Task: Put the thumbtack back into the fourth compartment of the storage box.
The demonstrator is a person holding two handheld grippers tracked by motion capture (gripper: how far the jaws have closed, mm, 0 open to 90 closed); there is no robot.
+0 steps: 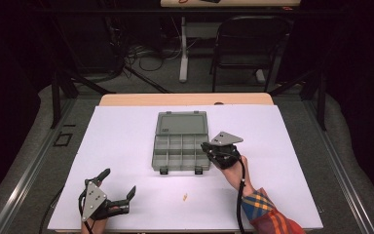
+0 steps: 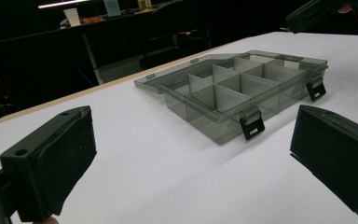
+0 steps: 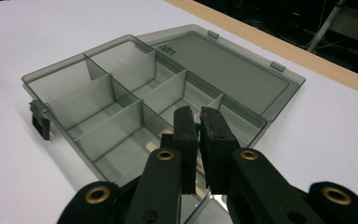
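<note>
**Right gripper pinches a small green piece over the open organizer box**

At the lower left of the high view the left gripper (image 1: pixel 119 184) rests on the white table (image 1: pixel 126 146), its jaws spread wide with nothing between them. In the left gripper view its two black pads (image 2: pixel 67 158) stand far apart at the frame's lower corners, and the white surface shows bare between them.

At the centre of the high view lies the grey translucent organizer box (image 1: pixel 180 151), its lid (image 1: pixel 182 123) folded back flat toward the top of the frame and two black latches (image 1: pixel 164 170) on its near edge. A small yellowish piece (image 1: pixel 185 197) lies on the table below the box, well apart from it.

Right of centre, the right gripper (image 1: pixel 206 146) reaches over the box's right edge. In the right gripper view its jaws are nearly together over a right-hand compartment, clamped on a tiny green piece (image 3: pixel 197 126) that just shows in the gap; what it is cannot be told.
</note>
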